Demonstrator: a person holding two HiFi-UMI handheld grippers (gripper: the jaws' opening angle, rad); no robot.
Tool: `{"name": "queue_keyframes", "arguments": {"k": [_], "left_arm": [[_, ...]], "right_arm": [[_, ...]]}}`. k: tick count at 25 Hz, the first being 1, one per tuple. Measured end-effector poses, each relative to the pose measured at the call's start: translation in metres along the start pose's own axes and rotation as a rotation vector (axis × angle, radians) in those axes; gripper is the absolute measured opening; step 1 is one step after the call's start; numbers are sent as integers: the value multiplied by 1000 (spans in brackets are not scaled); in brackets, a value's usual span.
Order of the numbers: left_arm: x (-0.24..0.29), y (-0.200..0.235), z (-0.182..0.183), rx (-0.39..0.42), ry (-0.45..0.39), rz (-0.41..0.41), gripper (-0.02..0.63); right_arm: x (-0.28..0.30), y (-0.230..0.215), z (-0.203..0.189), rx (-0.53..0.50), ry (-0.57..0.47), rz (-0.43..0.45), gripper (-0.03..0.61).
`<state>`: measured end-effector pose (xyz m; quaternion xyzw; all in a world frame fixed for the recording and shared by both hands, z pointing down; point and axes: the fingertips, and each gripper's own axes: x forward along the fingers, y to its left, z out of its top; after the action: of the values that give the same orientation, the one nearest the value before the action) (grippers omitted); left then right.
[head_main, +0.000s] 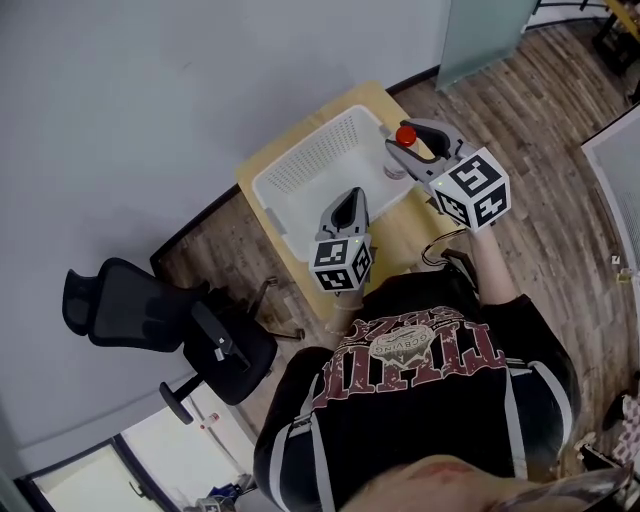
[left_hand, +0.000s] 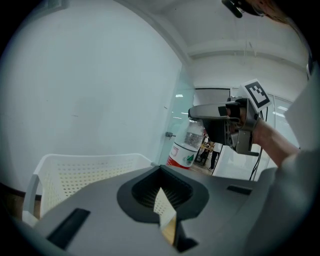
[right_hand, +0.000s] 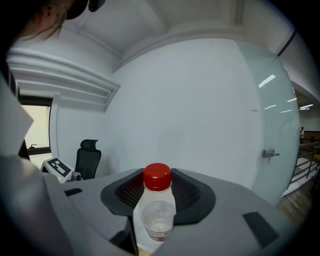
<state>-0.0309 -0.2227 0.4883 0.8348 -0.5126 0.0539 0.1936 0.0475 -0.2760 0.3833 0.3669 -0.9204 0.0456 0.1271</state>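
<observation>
Head view: my right gripper (head_main: 415, 150) pinches an upright clear plastic bottle with a red screw cap (head_main: 404, 137) above the far corner of the white perforated plastic basket (head_main: 300, 200), which sits on the small pale wooden table (head_main: 405, 232). I judge the grip is taken below the cap to keep the bottle vertical. My left gripper (head_main: 347, 208) hovers over the basket's near side, jaws pressed together on nothing. A black office chair (head_main: 150, 315) stands well apart.

Left gripper view: only a narrow slit shows between my closed jaws (left_hand: 166, 216), with the basket (left_hand: 85, 175) beneath and no object on its visible floor. The bottle (left_hand: 187, 147) hangs from the right gripper (left_hand: 200, 114).

Right gripper view: jaws (right_hand: 156, 217) clamp the bottle (right_hand: 157, 200); it looks nearly empty
</observation>
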Motion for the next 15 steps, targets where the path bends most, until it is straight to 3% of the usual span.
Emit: {"name": "queue_keyframes", "arguments": {"k": [15], "left_arm": [[12, -25, -5, 21, 25, -65, 48]], "right_arm": [[-42, -19, 11, 0, -32, -85, 172]]}}
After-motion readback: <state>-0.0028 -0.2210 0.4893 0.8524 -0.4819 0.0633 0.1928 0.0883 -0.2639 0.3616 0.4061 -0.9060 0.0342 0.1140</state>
